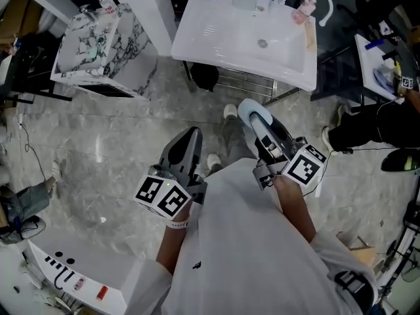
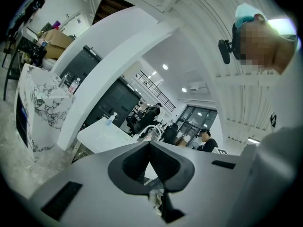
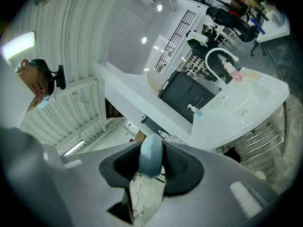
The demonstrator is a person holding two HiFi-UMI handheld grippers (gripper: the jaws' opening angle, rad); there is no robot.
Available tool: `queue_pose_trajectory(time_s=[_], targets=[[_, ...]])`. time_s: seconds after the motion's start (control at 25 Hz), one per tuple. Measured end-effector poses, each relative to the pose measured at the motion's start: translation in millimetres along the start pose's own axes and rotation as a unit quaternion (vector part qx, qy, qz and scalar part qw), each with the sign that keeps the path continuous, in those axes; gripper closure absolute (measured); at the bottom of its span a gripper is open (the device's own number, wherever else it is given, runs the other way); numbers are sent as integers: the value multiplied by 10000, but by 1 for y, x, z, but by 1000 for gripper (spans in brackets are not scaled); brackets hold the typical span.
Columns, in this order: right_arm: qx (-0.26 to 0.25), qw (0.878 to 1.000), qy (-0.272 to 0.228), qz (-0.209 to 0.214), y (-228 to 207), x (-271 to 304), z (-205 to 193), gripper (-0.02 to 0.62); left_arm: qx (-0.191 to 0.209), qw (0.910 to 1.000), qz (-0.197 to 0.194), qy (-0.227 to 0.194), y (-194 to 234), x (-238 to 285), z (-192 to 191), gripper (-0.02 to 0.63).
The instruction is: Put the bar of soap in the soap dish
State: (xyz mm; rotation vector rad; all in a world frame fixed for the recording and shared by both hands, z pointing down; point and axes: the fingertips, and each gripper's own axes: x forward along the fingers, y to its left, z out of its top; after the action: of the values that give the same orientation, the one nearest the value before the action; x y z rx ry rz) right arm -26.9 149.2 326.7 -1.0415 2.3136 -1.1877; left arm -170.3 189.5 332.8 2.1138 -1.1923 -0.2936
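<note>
Head view: left gripper (image 1: 187, 143) and right gripper (image 1: 257, 120) at centre frame, over the floor; sink (image 1: 289, 51) at top, not yet reached.
Left gripper view: jaws pressed together, empty, likely kept spare.
Right gripper view: jaws pinch the pale-blue soap bar (image 3: 151, 156) edgewise, probably for a secure carry.

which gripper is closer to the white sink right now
Right. The right gripper, holding the soap, is nearest, just below the front edge of the sink; the left gripper is lower and further left.
</note>
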Motion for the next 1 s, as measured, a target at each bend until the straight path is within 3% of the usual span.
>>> queue_pose_trajectory(time_s=[0.36, 1.0], targets=[[41, 9996, 134, 234, -15, 53, 26, 459, -51, 9999, 150, -61, 21, 36, 22, 597], [106, 9996, -49, 261, -98, 134, 154, 459, 205, 9994, 281, -9, 31, 188, 88, 597]])
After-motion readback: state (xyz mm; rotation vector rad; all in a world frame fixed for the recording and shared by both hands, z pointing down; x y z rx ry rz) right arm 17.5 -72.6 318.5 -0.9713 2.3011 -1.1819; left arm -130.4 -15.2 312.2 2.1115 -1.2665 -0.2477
